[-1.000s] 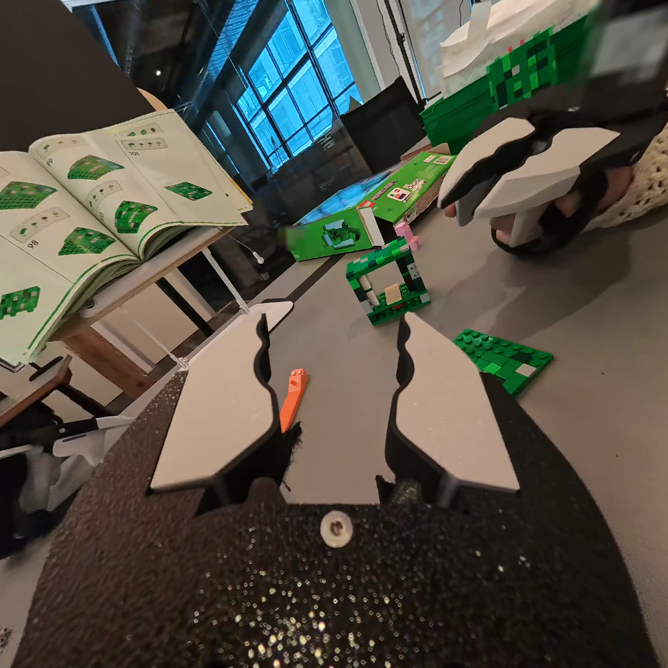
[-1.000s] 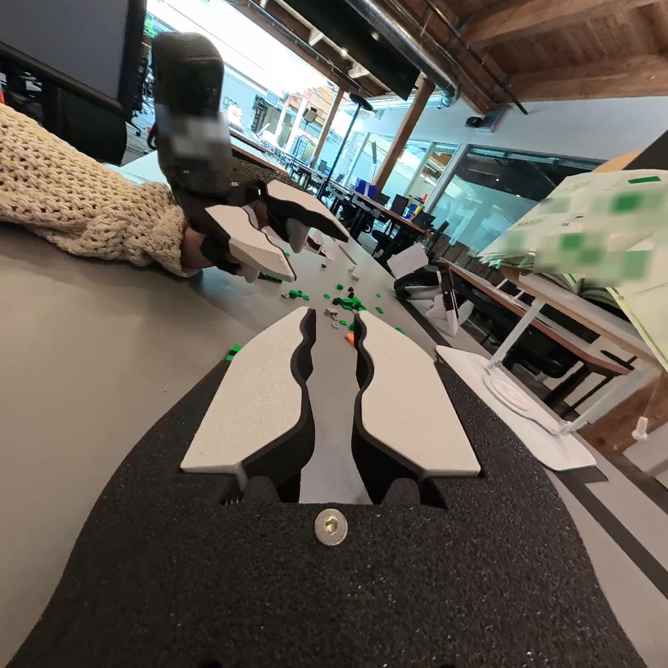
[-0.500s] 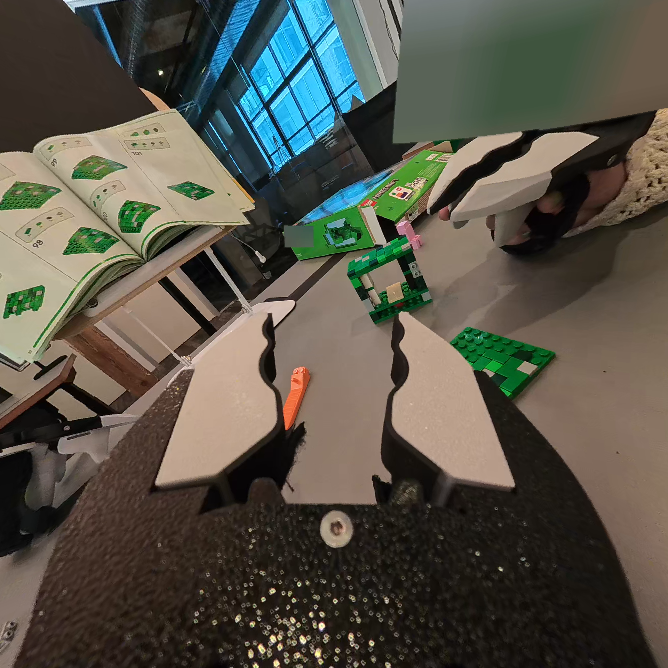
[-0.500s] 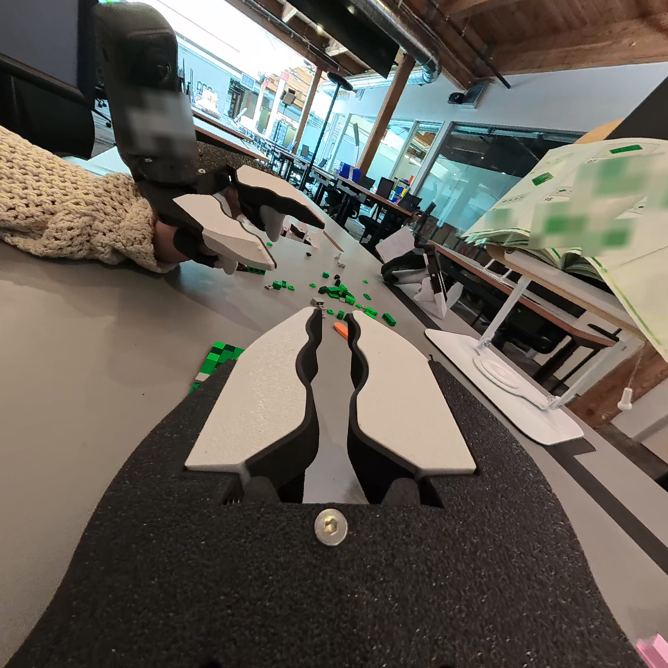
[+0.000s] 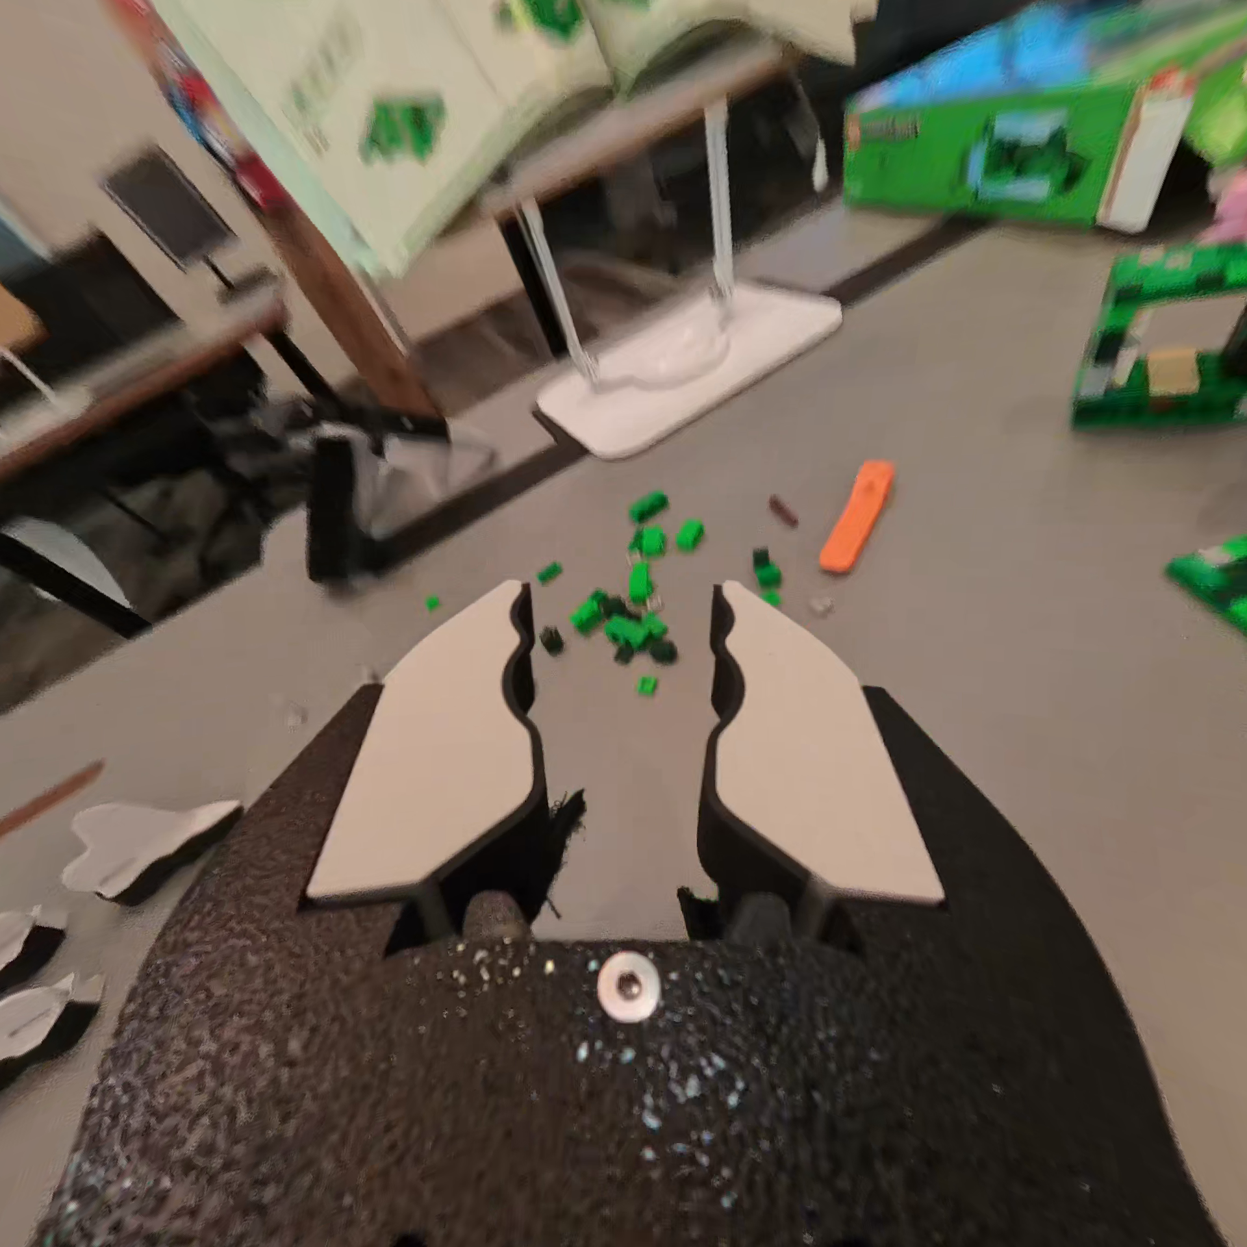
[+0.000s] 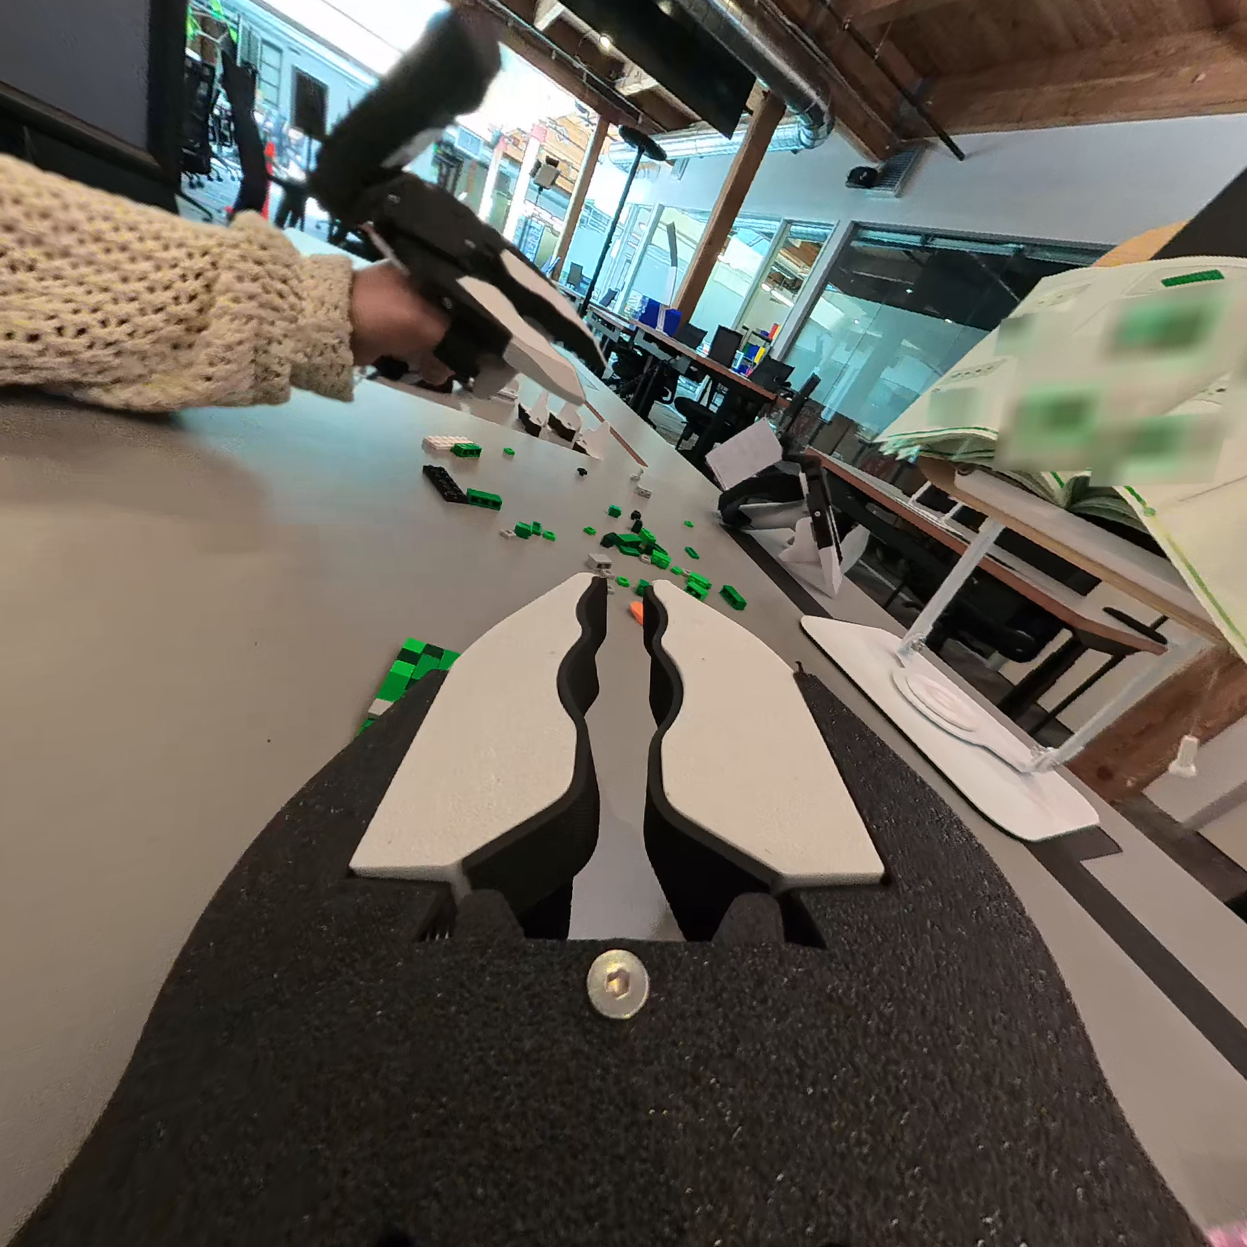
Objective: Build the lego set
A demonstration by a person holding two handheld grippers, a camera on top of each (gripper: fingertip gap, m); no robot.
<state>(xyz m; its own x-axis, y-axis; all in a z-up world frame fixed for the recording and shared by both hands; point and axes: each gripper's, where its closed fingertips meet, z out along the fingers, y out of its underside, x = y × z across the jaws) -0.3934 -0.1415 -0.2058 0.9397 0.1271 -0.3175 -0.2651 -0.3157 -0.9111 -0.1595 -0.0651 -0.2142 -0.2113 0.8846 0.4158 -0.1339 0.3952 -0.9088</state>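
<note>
My left gripper (image 5: 621, 597) is open and empty. It hovers just short of a scatter of loose small green bricks (image 5: 627, 621) on the grey table; the view is motion-blurred. An orange brick separator (image 5: 857, 516) lies to the right of the bricks. A green frame-shaped build (image 5: 1174, 344) stands at the far right, and a green plate (image 5: 1214, 580) lies at the right edge. My right gripper (image 6: 624, 594) is empty, its jaws a narrow gap apart, low over the table. The green plate (image 6: 411, 668) lies at its left. The left gripper (image 6: 540, 351) shows beyond, held by a hand in a knit sleeve.
An instruction book (image 6: 1079, 378) rests on a clear stand with a white base (image 6: 945, 729) along the table's edge. A green box (image 5: 1012, 148) lies at the back. Spare gripper pads (image 5: 135, 850) lie at the left. A black plate (image 6: 444, 482) and a white brick (image 6: 442, 442) lie apart. The green plate (image 5: 1214, 580) is about 10 cm from my right fingertips and 20 cm from my left. The orange brick separator (image 5: 857, 516) is about 15 cm from my left fingertips.
My left gripper has swung left and tipped down, from facing the green frame build to facing the loose green bricks. My right gripper's jaws have narrowed a little.
</note>
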